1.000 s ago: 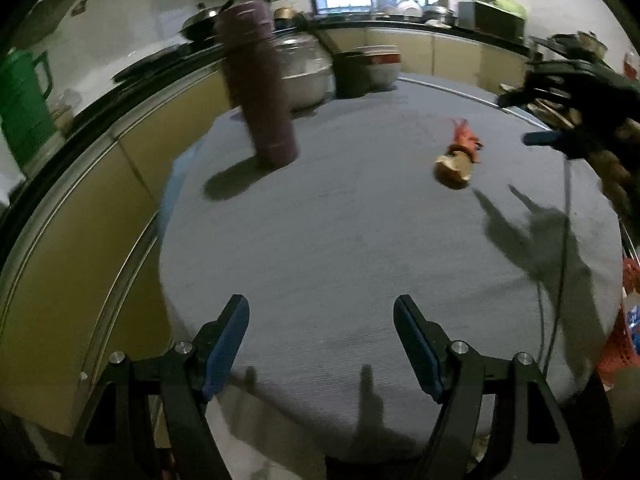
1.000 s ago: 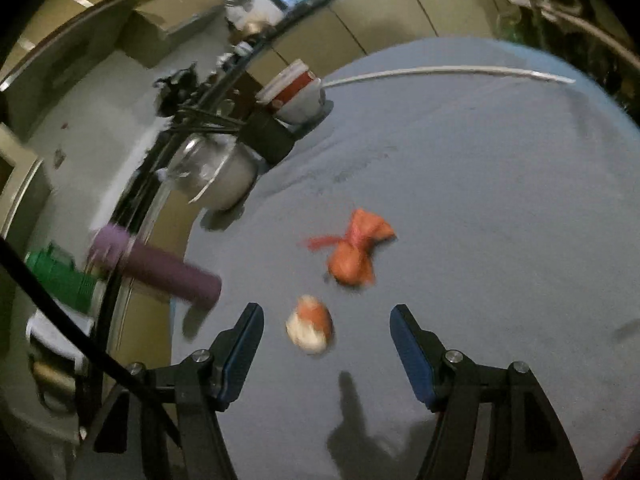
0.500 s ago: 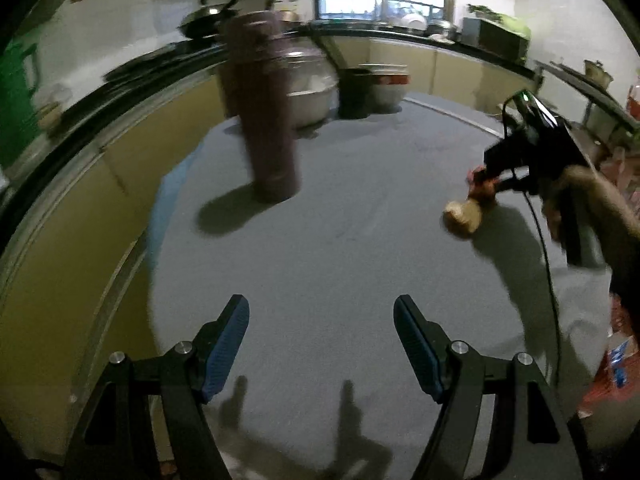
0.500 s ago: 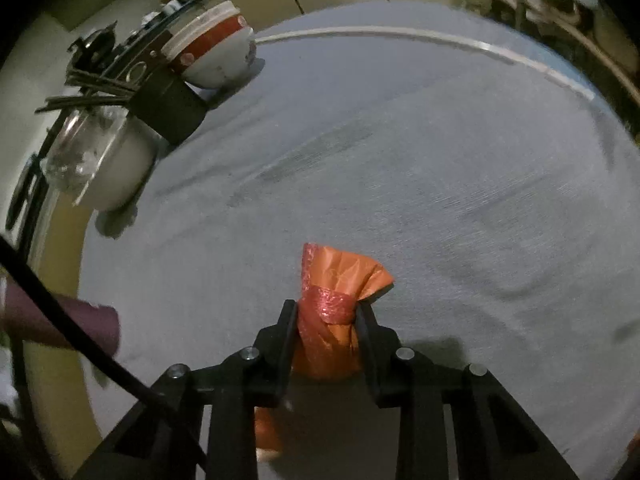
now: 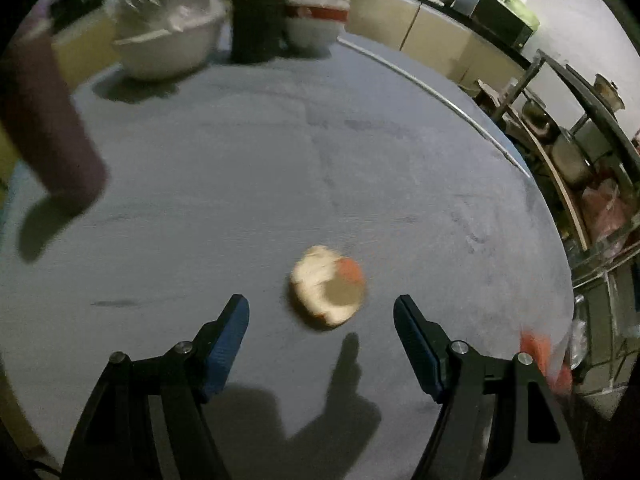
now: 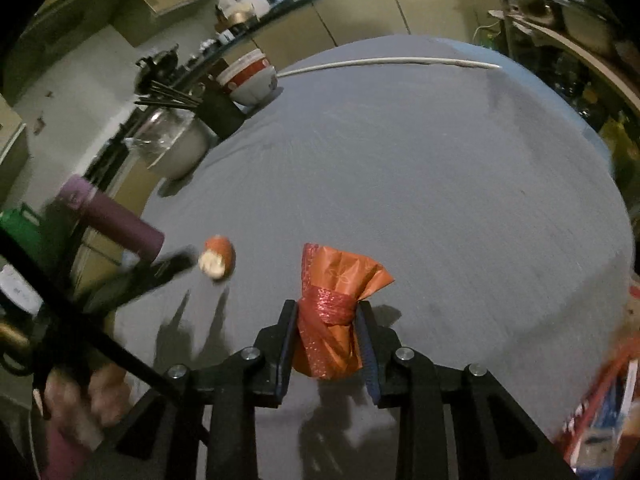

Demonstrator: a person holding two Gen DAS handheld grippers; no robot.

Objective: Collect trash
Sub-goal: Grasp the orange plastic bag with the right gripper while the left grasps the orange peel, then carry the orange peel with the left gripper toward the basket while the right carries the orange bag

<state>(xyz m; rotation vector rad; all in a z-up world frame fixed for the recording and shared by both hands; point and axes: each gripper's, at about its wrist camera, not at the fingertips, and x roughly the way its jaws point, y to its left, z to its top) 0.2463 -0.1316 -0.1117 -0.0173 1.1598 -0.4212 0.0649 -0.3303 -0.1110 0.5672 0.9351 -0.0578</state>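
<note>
A crumpled orange plastic bag (image 6: 328,320), knotted round its middle, sits pinched in the right gripper (image 6: 326,344) jaws near the counter's (image 6: 440,184) near edge. A bitten apple core (image 5: 328,286), pale with a red patch, lies on the counter just ahead of the left gripper (image 5: 322,322), whose jaws stand wide. To the far left stand a purple flask (image 5: 48,120), a covered bowl (image 5: 168,40) and a dark utensil holder (image 5: 256,28).

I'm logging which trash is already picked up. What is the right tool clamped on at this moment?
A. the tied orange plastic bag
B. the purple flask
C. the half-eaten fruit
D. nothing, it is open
A: in the right wrist view the right tool has both fingers pressed against the orange plastic bag, while the half-eaten fruit lies on the table.
</note>
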